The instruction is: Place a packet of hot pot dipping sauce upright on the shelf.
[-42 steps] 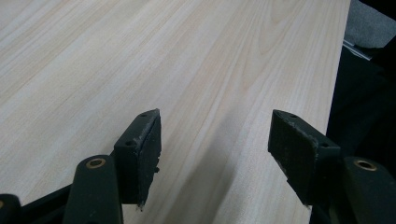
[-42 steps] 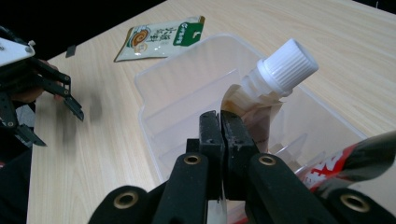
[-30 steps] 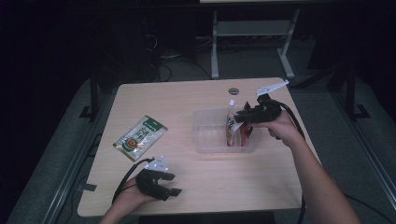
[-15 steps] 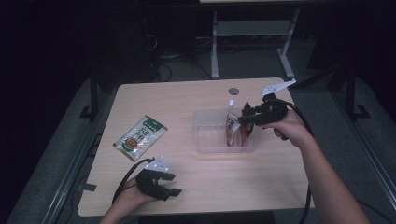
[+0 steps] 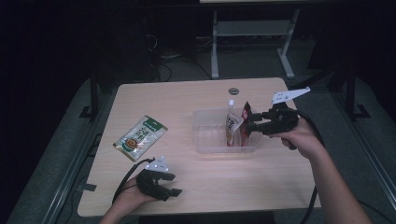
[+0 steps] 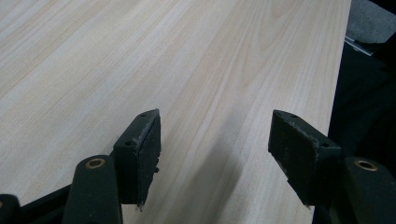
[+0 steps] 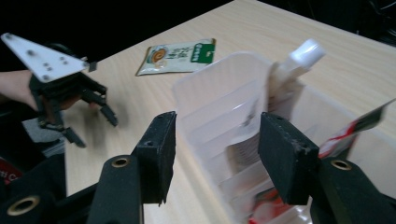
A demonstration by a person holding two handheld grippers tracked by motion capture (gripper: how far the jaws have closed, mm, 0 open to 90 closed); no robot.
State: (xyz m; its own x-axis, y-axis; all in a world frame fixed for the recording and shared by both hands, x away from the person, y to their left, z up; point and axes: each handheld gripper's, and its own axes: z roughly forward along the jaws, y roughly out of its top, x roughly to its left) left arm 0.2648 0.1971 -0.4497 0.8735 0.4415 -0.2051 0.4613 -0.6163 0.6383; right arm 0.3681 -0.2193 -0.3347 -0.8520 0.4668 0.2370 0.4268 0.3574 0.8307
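Observation:
A clear plastic bin (image 5: 210, 133) stands right of the table's middle. In its right end a white spout pouch (image 5: 231, 123) and a red packet (image 5: 244, 122) stand upright. My right gripper (image 5: 250, 125) hovers at the bin's right edge, pointing left. Its jaws have just been opening and stand open, with no pad touching anything. The right gripper view looks between the jaws of this gripper (image 7: 217, 144) at the bin (image 7: 210, 88), the spout pouch (image 7: 289, 70) and the red packet (image 7: 359, 126). My left gripper (image 5: 173, 186) rests open near the front left edge. Bare wood lies between the jaws of the left gripper (image 6: 215, 140).
A green and white packet (image 5: 140, 137) lies flat on the table left of the bin, and this packet (image 7: 180, 56) appears beyond it in the right gripper view. The table's edge (image 6: 338, 70) runs close by my left gripper's right jaw. A white frame (image 5: 252, 32) stands behind the table.
My right gripper has opened and drawn back to the right, off the bin, leaving the red packet standing inside. The left gripper has not moved.

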